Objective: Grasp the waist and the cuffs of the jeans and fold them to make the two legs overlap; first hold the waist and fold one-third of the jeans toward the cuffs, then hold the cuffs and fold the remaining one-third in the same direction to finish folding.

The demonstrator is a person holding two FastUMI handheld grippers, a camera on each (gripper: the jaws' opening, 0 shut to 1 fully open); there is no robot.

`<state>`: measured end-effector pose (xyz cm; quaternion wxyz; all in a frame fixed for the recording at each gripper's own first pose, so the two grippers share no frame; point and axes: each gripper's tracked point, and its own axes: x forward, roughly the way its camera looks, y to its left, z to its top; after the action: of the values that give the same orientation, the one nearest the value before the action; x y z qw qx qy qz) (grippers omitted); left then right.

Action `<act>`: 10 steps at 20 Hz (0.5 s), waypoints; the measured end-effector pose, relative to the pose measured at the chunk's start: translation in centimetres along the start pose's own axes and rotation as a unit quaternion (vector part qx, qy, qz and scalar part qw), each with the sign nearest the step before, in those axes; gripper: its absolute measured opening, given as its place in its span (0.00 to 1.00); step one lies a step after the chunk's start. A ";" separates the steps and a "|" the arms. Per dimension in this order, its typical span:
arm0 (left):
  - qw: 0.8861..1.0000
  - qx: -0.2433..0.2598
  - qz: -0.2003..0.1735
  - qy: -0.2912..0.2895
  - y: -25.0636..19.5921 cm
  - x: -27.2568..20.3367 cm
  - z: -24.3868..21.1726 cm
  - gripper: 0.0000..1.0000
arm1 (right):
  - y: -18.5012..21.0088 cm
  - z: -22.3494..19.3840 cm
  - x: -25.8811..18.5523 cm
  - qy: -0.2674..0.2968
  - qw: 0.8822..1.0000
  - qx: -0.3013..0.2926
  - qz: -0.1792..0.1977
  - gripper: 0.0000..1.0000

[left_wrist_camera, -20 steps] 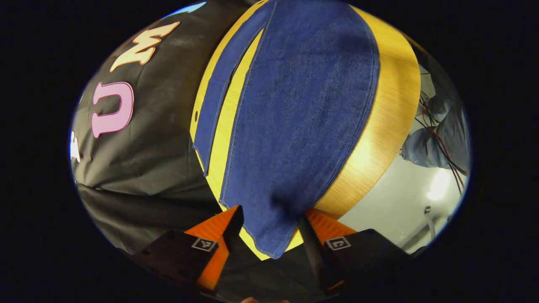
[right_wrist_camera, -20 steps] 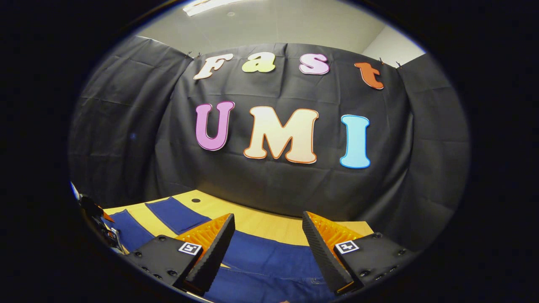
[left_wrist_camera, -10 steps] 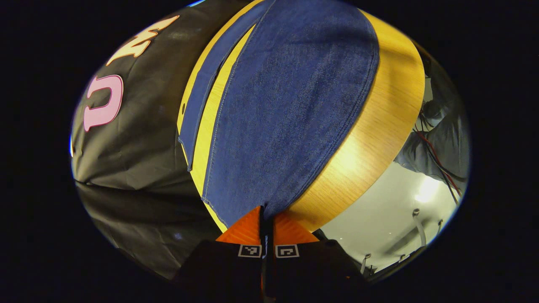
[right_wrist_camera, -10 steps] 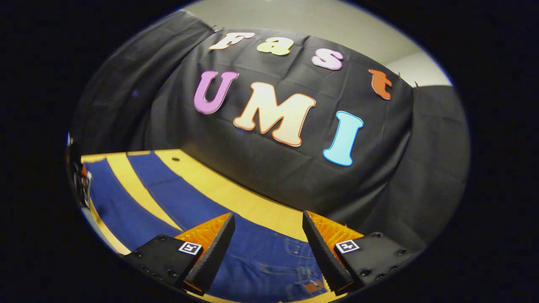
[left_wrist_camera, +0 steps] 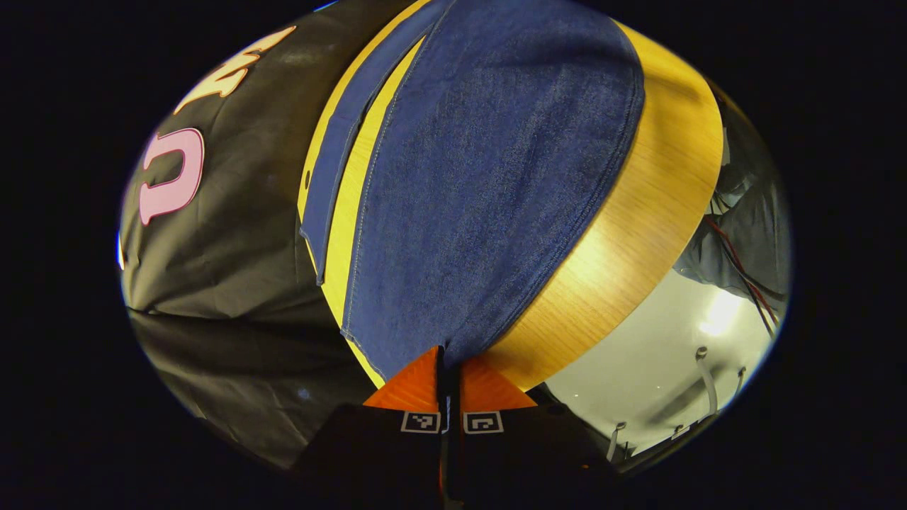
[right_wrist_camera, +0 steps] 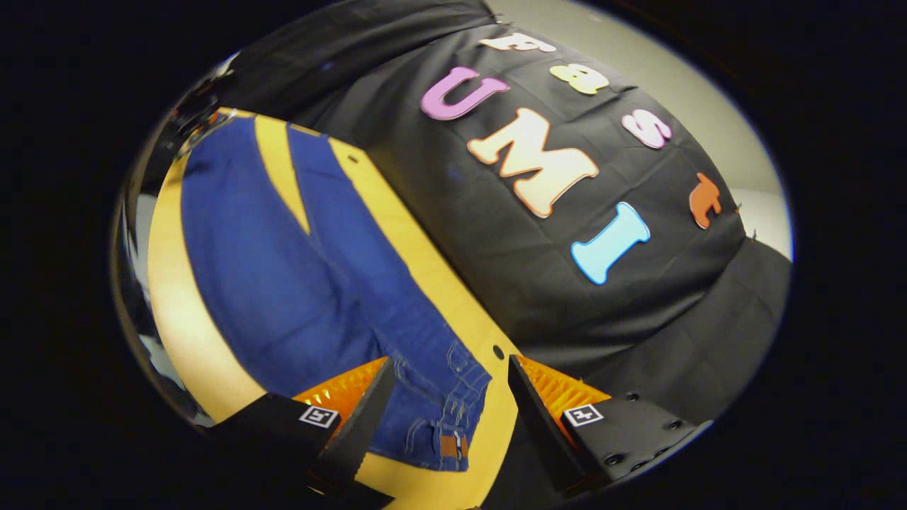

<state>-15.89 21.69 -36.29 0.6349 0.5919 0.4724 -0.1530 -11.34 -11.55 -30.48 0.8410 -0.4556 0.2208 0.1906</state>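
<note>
Wooden and pale yellow, the surface [right_wrist_camera: 177, 312] carries the blue jeans [right_wrist_camera: 283, 283] spread flat, legs apart in a narrow V, waist end nearest my right tongs [right_wrist_camera: 446, 404]. Those tongs hang released above the waistband, fingers spread to either side of it. My left tongs [left_wrist_camera: 448, 368] are clenched on the hem of one cuff [left_wrist_camera: 425, 347] at the surface's edge.

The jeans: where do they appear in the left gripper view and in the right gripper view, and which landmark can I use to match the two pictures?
Left gripper view: the jeans run from the top centre down to the shut left gripper, which pinches a cuff.
Right gripper view: the jeans lie left of centre, with the waist low between the open fingers of the right gripper.
Shared landmark: the wooden table beneath them.
</note>
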 end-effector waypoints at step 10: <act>1.000 0.017 0.023 0.001 0.1 0.2 0.1 0.00 | 6.7 -9.3 0.6 0.073 0.971 -0.180 0.137 0.99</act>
<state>-15.68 21.69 -36.37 0.6278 0.6135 0.4563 -0.1458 -16.12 -15.97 -39.90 0.6928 -0.5778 0.3038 0.3064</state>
